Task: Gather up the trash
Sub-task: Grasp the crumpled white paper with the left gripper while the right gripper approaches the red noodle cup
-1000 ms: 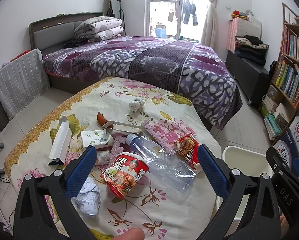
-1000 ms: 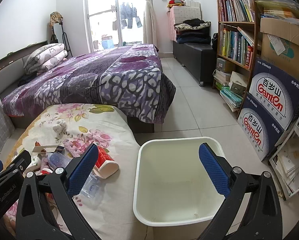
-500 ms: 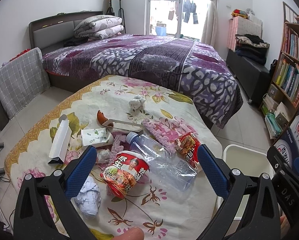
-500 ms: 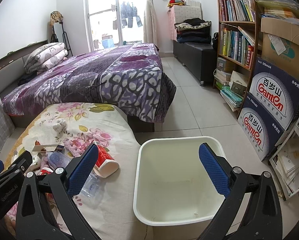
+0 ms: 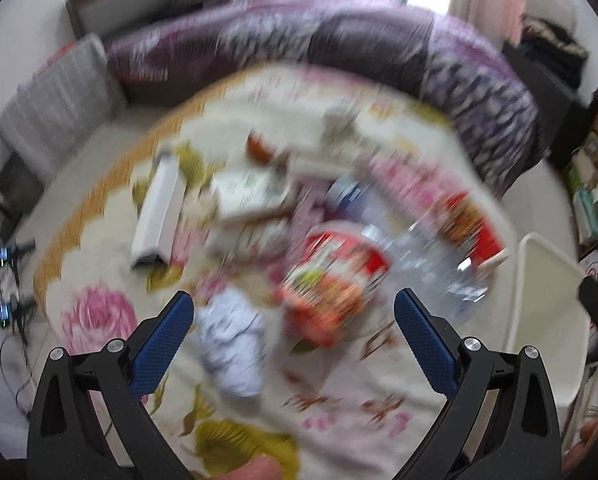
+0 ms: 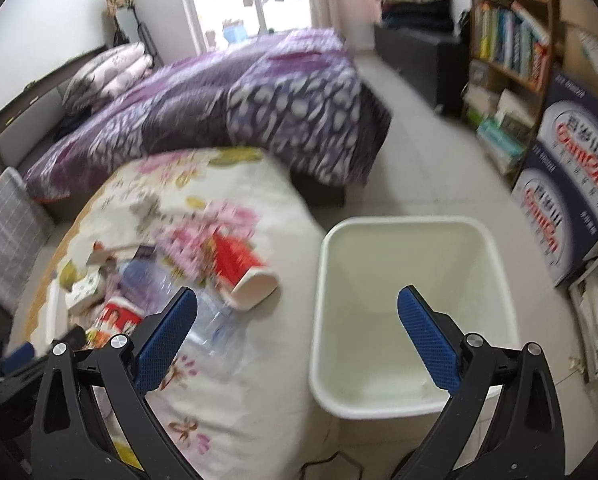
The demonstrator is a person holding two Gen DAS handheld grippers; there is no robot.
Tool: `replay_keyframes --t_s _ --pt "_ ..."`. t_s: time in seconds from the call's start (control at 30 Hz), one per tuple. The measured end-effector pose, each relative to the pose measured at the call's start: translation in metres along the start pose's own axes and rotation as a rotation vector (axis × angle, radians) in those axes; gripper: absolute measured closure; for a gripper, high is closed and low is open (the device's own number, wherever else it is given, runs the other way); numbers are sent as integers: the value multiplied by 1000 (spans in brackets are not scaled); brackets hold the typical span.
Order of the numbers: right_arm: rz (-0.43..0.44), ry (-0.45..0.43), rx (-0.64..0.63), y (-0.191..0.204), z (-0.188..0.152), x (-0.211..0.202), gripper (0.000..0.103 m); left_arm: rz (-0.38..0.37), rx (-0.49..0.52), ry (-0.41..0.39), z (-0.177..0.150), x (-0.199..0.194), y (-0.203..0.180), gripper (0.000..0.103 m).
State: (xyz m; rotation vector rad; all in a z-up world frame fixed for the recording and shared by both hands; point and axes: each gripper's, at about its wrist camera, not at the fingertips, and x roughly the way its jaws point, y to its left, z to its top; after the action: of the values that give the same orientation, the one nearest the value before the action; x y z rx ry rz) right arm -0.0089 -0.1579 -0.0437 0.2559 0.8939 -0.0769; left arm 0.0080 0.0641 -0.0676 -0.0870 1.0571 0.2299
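Observation:
Trash lies on a floral-covered table (image 5: 99, 272): a red noodle cup (image 5: 331, 280) on its side, a crumpled white paper (image 5: 231, 344), a clear plastic bottle (image 5: 419, 256), a second red cup (image 5: 471, 224) and a white carton (image 5: 159, 212). The left wrist view is motion-blurred. My left gripper (image 5: 293, 316) is open above the paper and the noodle cup, holding nothing. My right gripper (image 6: 297, 312) is open and empty, hovering between the table and the white bin (image 6: 411, 408). The red cup (image 6: 243, 268) and bottle (image 6: 215, 328) lie near its left finger.
The white bin (image 5: 547, 320) stands on the floor right of the table. A purple bed (image 6: 227, 108) lies behind. A bookshelf (image 6: 511, 40) and blue printed boxes (image 6: 567, 184) line the right wall. A grey cushion (image 5: 59, 100) leans at the left.
Both grippers have tipped downward and moved in over the table; the left view is now blurred from fast motion, and the trash appears closer. Both jaws stay open.

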Motion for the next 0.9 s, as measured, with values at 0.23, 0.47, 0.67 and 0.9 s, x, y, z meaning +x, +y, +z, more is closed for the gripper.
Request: replay_keyframes --t_s 0.23,0.47,0.67,0.9 --pt "84 132 -4 20 0 20 7 -58 -113 279 -11 47 52 6" --pt "94 181 -86 46 -3 32 7 -200 -168 334 -12 40 74 6" --pt "111 218 -54 52 -4 44 7 -202 -132 384 -17 42 79 6" --pt "220 308 9 66 -12 61 7 -120 -99 414 -25 66 82 37"
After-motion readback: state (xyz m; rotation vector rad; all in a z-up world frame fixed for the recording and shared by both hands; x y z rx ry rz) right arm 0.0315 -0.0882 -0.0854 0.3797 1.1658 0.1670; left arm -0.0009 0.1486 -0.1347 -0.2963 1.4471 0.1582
